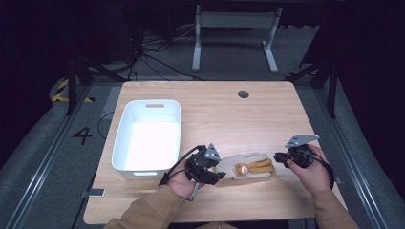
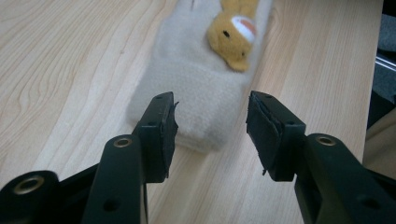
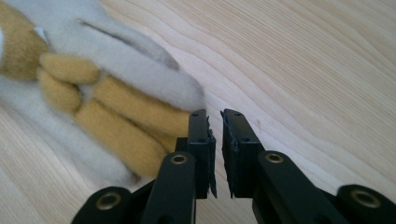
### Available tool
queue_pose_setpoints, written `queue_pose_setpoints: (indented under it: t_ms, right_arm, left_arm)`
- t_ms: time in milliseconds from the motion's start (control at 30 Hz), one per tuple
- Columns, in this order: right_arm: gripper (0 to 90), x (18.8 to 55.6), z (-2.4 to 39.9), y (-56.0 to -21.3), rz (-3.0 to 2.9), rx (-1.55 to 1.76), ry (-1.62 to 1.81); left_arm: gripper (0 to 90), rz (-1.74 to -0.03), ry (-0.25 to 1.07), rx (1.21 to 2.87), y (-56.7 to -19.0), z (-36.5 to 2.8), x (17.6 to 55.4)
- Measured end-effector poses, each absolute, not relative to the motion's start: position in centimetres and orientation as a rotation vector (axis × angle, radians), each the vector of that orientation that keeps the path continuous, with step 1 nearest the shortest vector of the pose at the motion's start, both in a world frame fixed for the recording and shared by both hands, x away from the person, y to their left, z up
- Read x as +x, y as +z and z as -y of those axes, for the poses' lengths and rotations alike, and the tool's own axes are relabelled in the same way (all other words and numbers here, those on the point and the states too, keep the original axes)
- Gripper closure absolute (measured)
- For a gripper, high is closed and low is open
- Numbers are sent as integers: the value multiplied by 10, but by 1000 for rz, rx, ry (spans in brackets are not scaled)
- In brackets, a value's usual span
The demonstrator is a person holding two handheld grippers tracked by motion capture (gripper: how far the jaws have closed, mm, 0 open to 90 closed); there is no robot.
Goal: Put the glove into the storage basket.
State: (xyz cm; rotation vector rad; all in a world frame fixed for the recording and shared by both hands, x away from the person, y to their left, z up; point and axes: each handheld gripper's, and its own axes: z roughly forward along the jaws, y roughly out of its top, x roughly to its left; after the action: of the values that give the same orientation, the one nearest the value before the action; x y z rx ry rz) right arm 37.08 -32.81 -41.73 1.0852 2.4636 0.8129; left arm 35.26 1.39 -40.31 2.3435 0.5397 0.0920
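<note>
The plush glove (image 1: 246, 166) is lying flat on the table (image 1: 215, 114) between both grippers. Left gripper (image 2: 212, 135) is gaping around its cuff; right gripper (image 3: 215, 154), jaws nearly together and empty, should widen before biting.

White bin (image 1: 148, 136) on wooden table (image 1: 267, 119), grey floor (image 1: 43, 138)

The room is dark. A grey floor (image 1: 43, 143) has cables (image 1: 153, 57), a metal stand (image 1: 234, 28), and yellow-black tape (image 1: 59, 90).
</note>
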Motion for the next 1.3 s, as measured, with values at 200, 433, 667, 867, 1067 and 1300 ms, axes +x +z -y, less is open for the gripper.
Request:
queue_pose_setpoints:
  t_ms: [200, 433, 667, 867, 1067, 1300]
  right_arm:
    - [764, 366, 346, -418, -2436, 1142, 840]
    - [740, 366, 353, -426, -2409, 1191, 907]
    - [725, 364, 355, -425, -2399, 1191, 926]
    - [708, 364, 357, -427, -2394, 1203, 943]
    - [699, 363, 356, -427, -2397, 1211, 954]
    - [679, 363, 355, -428, -2401, 1204, 959]
  left_arm:
    - [500, -557, 76, 2329, -400, -8, 363]
    - [457, -569, 19, 2313, -403, 4, 377]
    - [367, -545, -1, 2342, -412, 15, 388]
    - [283, -536, -34, 2352, -420, 20, 395]
    - [169, -489, -52, 2394, -430, 28, 396]
    - [108, -456, -45, 2415, -437, 37, 396]
